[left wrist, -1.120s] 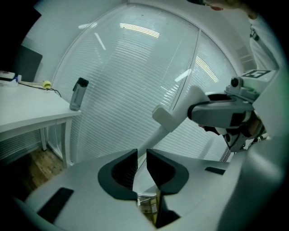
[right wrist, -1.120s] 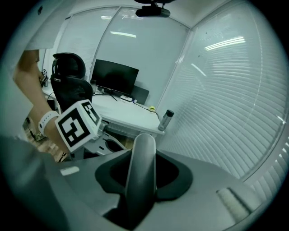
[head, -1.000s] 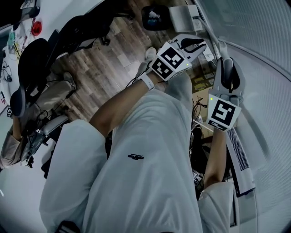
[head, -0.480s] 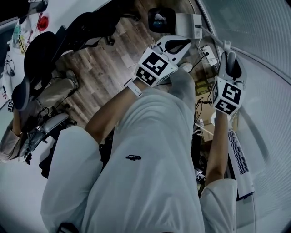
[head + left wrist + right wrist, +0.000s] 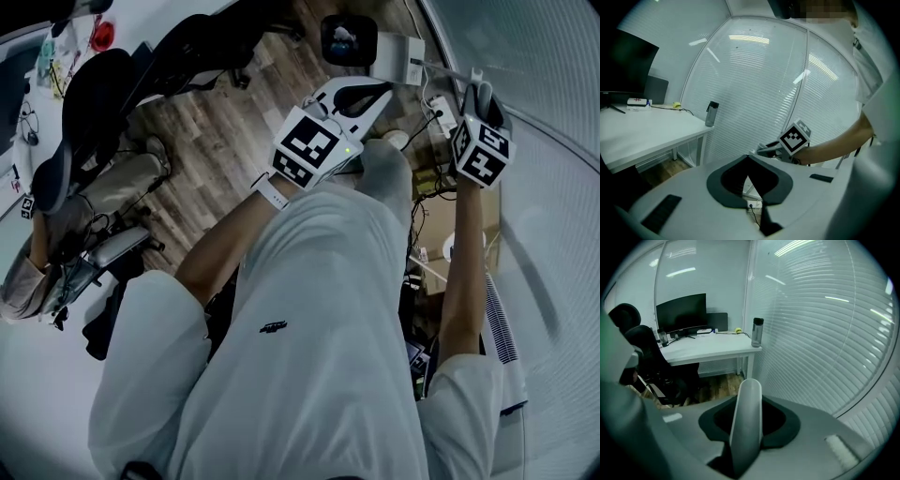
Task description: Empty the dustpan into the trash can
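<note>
Looks like the right gripper [image 5: 746, 427] is clamped on the dustpan handle [image 5: 747, 404] at the far right by the blinds [image 5: 843, 333], left gripper [image 5: 748, 158] shut on nothing; probably light, stiff, slick plastic, so hold that handle firmly.

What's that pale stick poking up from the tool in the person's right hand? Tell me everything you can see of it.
It is a pale grey handle, smooth and plastic-looking, flattish with a rounded tip. It is clamped between the jaws of the right tool and sticks out past them. In the head view that tip shows just beyond the tool's marker cube. Its other end, and whatever it belongs to, is out of sight.
</note>
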The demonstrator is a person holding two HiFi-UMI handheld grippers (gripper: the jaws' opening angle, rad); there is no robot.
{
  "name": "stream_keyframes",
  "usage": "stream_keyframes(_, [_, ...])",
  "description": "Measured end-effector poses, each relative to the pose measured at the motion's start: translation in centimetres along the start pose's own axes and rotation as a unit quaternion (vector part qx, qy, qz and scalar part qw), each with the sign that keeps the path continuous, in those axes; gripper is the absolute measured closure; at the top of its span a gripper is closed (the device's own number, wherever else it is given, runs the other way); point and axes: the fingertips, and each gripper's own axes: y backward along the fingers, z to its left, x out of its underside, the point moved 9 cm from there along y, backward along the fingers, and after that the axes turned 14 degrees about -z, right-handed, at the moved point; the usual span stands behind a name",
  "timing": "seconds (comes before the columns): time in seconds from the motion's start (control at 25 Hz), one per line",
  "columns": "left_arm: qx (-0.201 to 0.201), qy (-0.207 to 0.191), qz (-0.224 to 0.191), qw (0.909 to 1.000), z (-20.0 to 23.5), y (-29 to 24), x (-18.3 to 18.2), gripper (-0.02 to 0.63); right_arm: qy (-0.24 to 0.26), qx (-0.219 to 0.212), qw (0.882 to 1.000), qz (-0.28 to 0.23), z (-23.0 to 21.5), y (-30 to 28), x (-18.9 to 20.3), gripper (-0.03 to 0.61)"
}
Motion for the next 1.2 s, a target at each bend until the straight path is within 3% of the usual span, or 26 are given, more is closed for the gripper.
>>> stream_keyframes(0.6, [-0.013,-0.002,-0.002,0.9999,0.1,2.2,-0.2,0.606,-0.030,0.005,0.999,0.042,0.5,-4.9,4.1,0.456])
stream_keyframes(0.88, [-0.012,-0.003,0.005,0.9999,-0.4,2.7,-0.2,0.606,-0.044,0.008,0.998,0.053,-1.2,-4.7,4.2,0.451])
stream_keyframes(1.2, [-0.004,-0.007,-0.005,1.0000,-1.2,3.3,-0.8,0.606,-0.032,-0.002,0.999,0.015,-1.8,-3.1,3.2,0.425])
